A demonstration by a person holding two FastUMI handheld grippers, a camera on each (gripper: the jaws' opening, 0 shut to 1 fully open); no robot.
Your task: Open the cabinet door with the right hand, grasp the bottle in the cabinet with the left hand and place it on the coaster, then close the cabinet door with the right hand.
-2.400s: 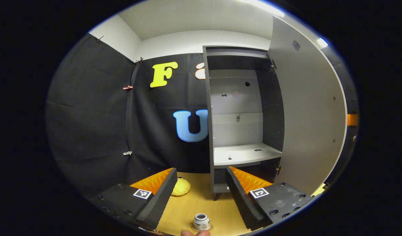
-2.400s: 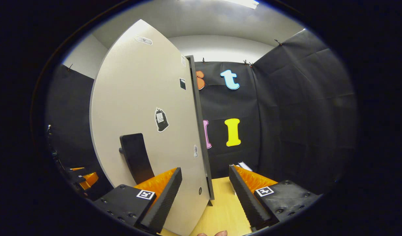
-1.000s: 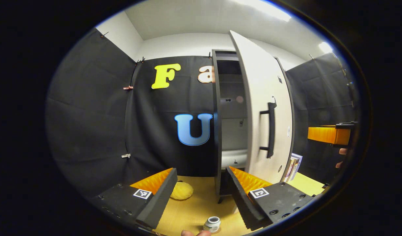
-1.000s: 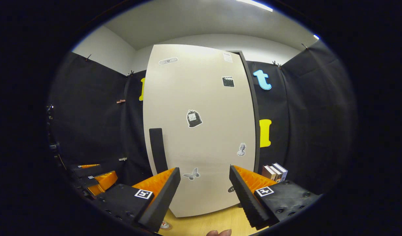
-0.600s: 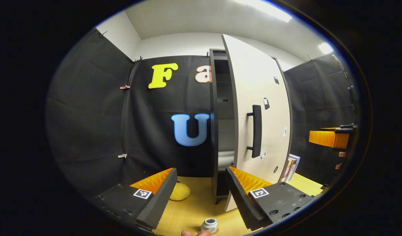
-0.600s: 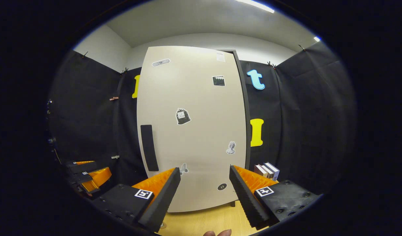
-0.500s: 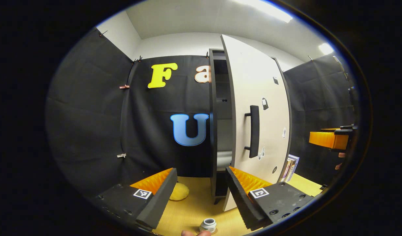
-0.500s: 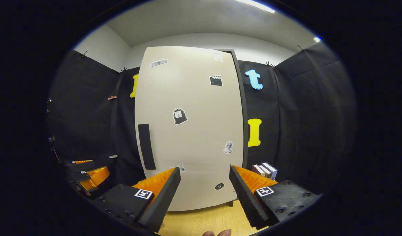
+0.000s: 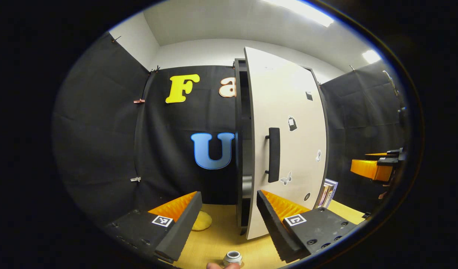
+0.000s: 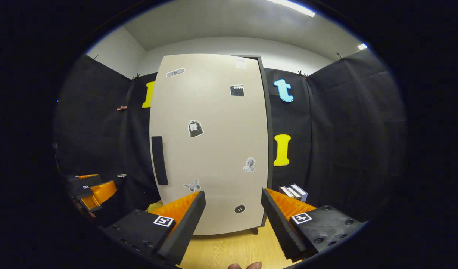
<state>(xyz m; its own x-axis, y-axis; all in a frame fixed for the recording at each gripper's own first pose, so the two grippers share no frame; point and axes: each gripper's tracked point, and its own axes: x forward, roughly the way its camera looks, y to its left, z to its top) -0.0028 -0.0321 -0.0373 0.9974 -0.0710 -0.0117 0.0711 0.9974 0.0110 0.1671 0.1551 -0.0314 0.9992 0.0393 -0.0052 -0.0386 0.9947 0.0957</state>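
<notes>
Black cloth walls (image 10: pixel 344 142), seemingly wooden tabletop (image 10: pixel 221 250).

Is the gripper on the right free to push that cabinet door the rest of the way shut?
Probably yes. The right gripper is open and faces the cabinet door head-on with nothing between them. The left gripper view shows the door a small gap short of shut.

Left hand-held gripper (image 9: pixel 229 209) is level and pointing forward, jaws spread wide with nothing between them. Right hand-held gripper (image 10: pixel 232 211) sits the same way, fingers parted and empty, a fingertip (image 10: pixel 245 266) of the holding hand peeking in at the bottom edge.
</notes>
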